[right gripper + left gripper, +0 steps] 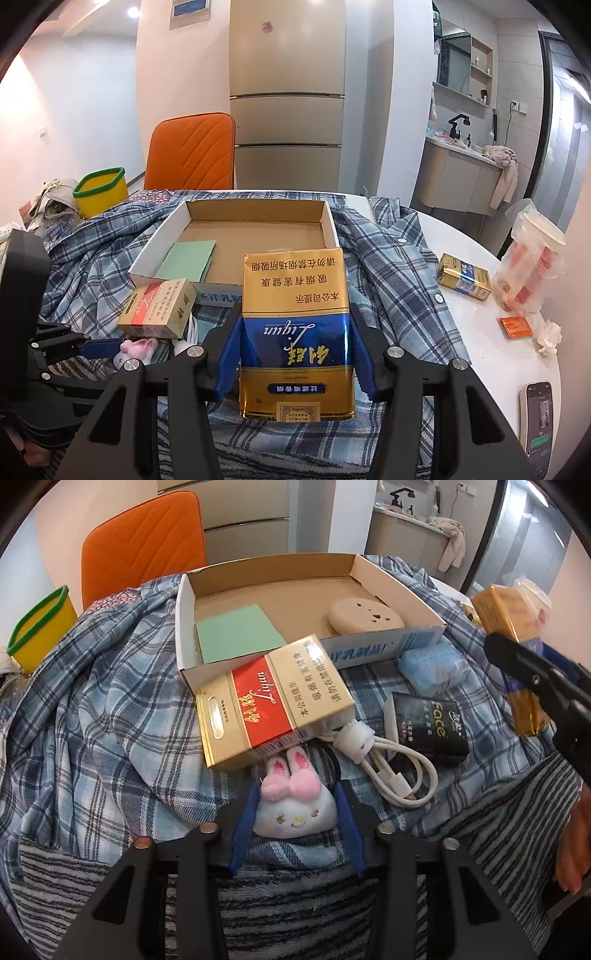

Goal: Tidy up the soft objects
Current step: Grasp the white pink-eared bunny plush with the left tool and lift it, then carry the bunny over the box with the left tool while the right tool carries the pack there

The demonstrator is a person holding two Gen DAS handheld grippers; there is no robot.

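Left gripper [295,805]: blue jaws bracket a small plush bunny [293,797] w/ pink ears, pads touching its sides or just about; whether the squeeze is full can't be told. The bunny lies on a plaid shirt [110,709], its ears tucked under the near edge of a red-and-gold carton [273,701] that leans on the cardboard tray [184,627]. Right gripper [295,354]: clamped on a blue-and-gold carton [295,332], held upright above the cloth in front of the tray.

Step in hand, judged: secure the bunny, then move it to the tray. To do it well: grip low on the head, not the ears; draw it back toward the camera before lifting, so the carton above isn't dragged; keep clear of the white cable [391,771] just beside it. Soft body will squash, so expect some slip.

Surface & room: white table [461,321] draped w/ the shirt and a striped towel [277,915]. Tray holds a green sheet [236,635] & a beige pad [364,616]. Orange chair [192,151], fridge [288,110], yellow bin [99,192] behind; phone [535,417] at right edge.
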